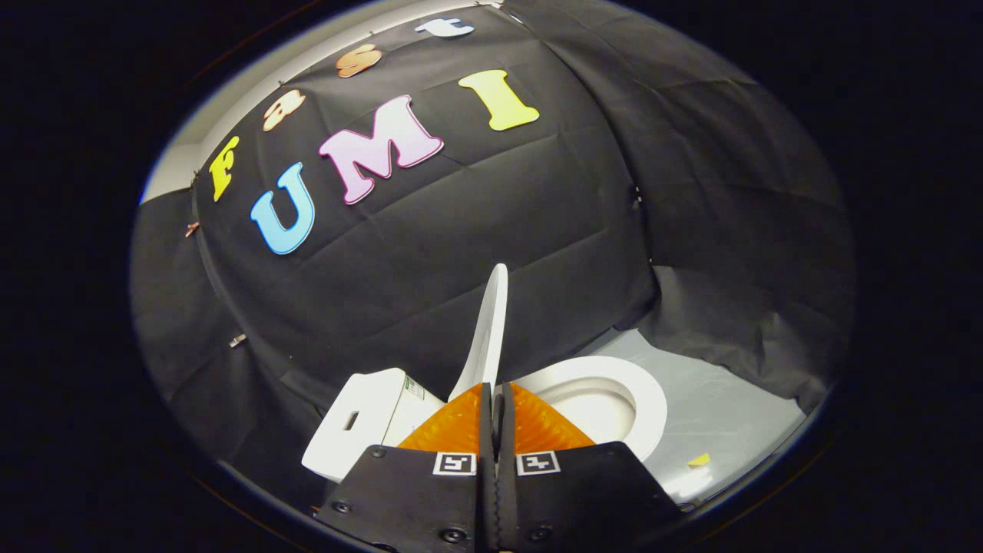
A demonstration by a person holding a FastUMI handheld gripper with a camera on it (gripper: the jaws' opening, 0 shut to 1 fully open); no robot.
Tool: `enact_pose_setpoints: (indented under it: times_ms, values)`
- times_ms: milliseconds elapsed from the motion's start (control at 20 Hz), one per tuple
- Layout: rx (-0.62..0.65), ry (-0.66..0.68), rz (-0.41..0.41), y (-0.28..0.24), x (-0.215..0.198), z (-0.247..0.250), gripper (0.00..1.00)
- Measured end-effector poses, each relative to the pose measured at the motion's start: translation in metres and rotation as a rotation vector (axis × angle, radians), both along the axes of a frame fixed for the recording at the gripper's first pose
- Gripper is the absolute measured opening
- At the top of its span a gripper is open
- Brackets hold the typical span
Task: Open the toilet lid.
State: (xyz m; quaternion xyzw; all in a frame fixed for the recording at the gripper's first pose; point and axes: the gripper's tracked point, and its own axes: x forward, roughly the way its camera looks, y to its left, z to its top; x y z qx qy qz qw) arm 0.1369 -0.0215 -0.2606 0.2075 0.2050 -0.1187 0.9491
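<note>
Draping the whole background, the black cloth wall hangs in folds and creases behind and to both sides of the fixture, meeting a pale grey floor that shows beyond the bowl on the far side.

Next in size, the white toilet sits low in the scene, just ahead of the tool. Its seat ring lies flat with the oval opening of the bowl exposed. The white cistern stands beside it, on the other side of the fingers, with a dark rectangular slot in its top face and a small label at one corner (too small to make out).

The toilet lid is raised: it stands close to upright, seen nearly edge-on as a narrow white blade rising between cistern and seat, directly beyond the fingertips. Its lower end disappears behind the orange fingers, so contact there cannot be confirmed.

The tool has its two orange ribbed fingers drawn together, only a thin dark slit between them; whether anything is pinched in that slit cannot be told. The black body behind the fingers carries two small square black-and-white markers.

Smallest item noted: a yellow scrap lying on the floor, well apart from the seat ring
</note>
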Motion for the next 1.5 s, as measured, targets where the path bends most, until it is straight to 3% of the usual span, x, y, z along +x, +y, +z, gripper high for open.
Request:
enact_pose_setpoints:
  times_ms: [900, 1500]
  values:
    - [-0.349, -0.019, 0.178, 0.138, 0.022, 0.051, 0.05]
    - [-0.428, -0.046, 0.329, 0.254, 0.038, 0.054, 0.06]
